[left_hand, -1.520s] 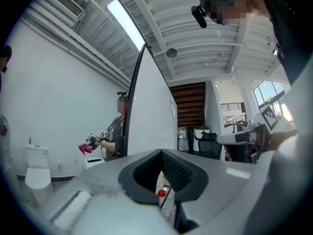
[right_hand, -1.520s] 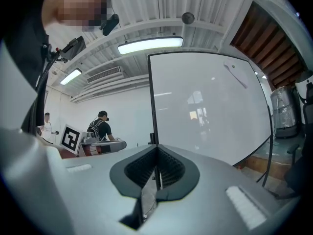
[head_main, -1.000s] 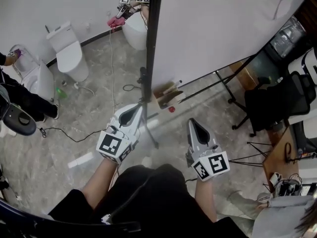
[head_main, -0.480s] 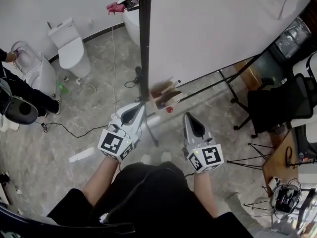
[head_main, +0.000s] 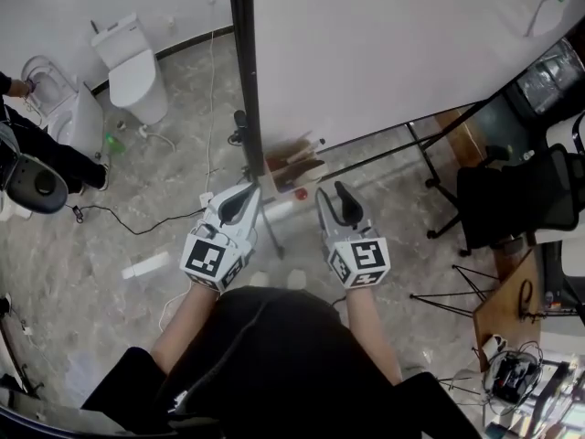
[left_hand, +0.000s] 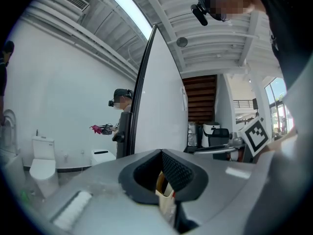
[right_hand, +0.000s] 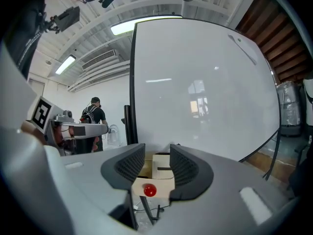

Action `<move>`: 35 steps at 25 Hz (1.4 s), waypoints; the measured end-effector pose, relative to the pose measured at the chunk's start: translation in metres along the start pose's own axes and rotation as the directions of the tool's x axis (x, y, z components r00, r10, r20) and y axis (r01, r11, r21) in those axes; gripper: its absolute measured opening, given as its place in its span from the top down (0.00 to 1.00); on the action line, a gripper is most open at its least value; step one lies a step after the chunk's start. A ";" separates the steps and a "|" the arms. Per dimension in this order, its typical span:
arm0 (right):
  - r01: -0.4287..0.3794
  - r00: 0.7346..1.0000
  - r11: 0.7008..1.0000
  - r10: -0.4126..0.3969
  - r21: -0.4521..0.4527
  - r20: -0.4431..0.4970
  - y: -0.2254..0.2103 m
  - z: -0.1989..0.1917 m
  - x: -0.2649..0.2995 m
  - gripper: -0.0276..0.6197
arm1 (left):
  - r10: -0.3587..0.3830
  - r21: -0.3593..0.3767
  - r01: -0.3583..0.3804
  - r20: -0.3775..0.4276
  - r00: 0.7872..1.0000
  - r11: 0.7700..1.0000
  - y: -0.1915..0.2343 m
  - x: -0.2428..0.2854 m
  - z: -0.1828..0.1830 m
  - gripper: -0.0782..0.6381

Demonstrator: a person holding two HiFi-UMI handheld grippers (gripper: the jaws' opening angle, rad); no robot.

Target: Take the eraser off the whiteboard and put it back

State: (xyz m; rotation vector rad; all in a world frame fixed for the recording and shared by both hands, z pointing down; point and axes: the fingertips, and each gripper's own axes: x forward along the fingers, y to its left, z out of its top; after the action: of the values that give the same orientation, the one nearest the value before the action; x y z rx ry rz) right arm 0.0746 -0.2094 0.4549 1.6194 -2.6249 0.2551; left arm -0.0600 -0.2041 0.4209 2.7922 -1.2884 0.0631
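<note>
Eraser [right_hand: 162,164], judged the pale block in the tray box [head_main: 291,158] under the whiteboard [head_main: 393,53], lies straight ahead of the right gripper [right_hand: 156,153], jaws just opening, nothing between; left gripper [left_hand: 160,154] closed, offset aside

The left gripper [left_hand: 160,152] faces the whiteboard [left_hand: 161,106] edge-on, its jaws seemingly meeting at the tips. A toilet [left_hand: 41,156] stands left of the whiteboard.
</note>
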 end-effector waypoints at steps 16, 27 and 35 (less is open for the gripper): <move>-0.048 0.991 0.998 0.044 -0.033 -0.125 -0.012 -0.044 0.059 0.40 | 0.086 0.030 -0.086 -0.001 0.996 0.996 0.004 0.000 -0.008 0.89; -0.062 0.990 0.997 0.056 -0.038 -0.130 -0.013 -0.048 0.065 0.40 | 0.099 0.035 -0.099 0.006 0.995 0.994 0.003 0.000 -0.007 0.88; -0.074 0.987 0.996 0.066 -0.050 -0.145 -0.013 -0.050 0.072 0.56 | 0.102 0.037 -0.102 0.009 0.995 0.994 0.002 -0.007 -0.007 0.88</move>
State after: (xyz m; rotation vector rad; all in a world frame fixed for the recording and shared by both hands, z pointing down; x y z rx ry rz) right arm 0.0517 -0.2708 0.5150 1.4372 -2.5591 0.2873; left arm -0.0660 -0.1998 0.4272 2.7580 -1.4459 0.0831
